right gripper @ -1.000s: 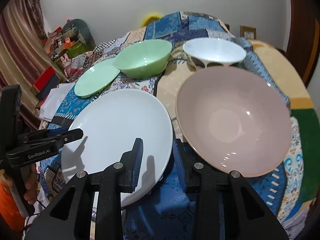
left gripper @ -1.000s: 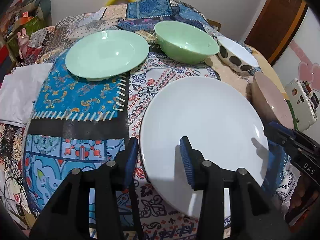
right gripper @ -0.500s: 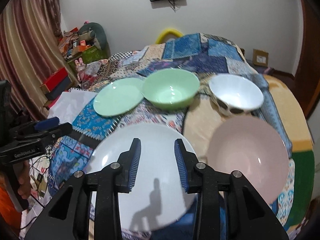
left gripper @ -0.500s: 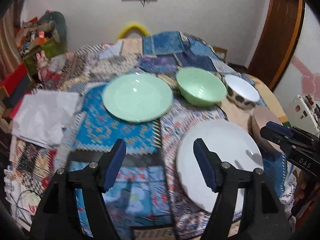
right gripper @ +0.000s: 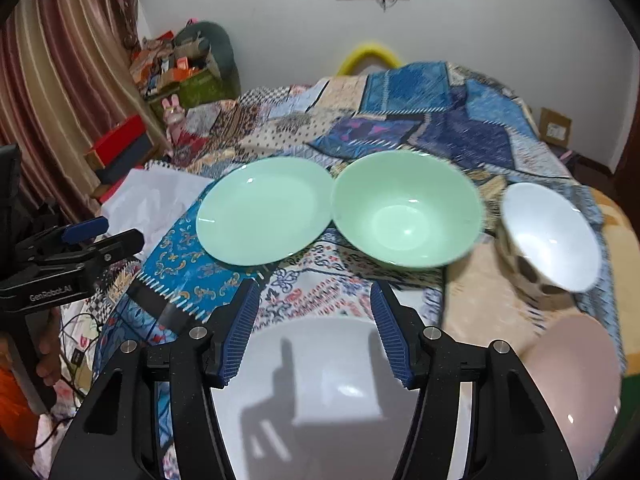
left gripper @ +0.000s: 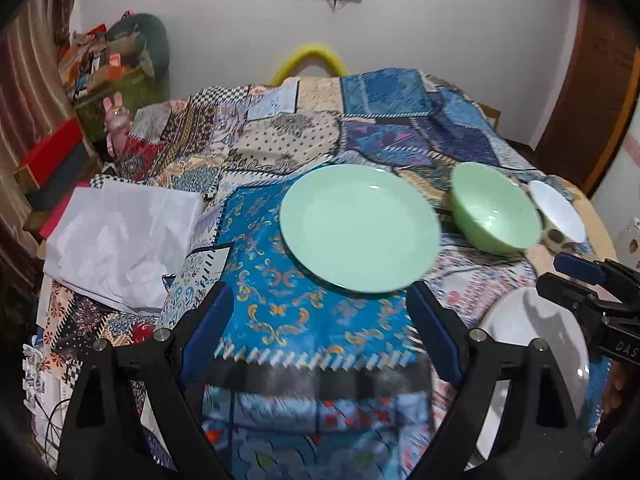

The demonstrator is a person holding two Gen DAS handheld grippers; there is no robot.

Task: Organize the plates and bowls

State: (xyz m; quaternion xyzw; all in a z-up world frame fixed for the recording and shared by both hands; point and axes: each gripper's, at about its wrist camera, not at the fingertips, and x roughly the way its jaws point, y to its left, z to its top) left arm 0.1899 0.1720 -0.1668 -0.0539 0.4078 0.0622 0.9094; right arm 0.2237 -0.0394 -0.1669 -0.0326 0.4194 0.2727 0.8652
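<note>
A: What is sitting on the quilt (right gripper: 400,92)?
B: A plate (right gripper: 262,212) is lying at the left, a bowl (right gripper: 406,208) just beside it on the right, and a smaller bowl (right gripper: 550,236) farther right.
A: And nearer?
B: A large plate (right gripper: 320,380) is lying in front of them, with a wide bowl (right gripper: 576,380) sitting at its right. Paper (left gripper: 120,240) is lying left of everything.

Even indoor light, motion blur, dark fisheye corners, gripper shadow on the glossy white plate (right gripper: 320,380).
</note>
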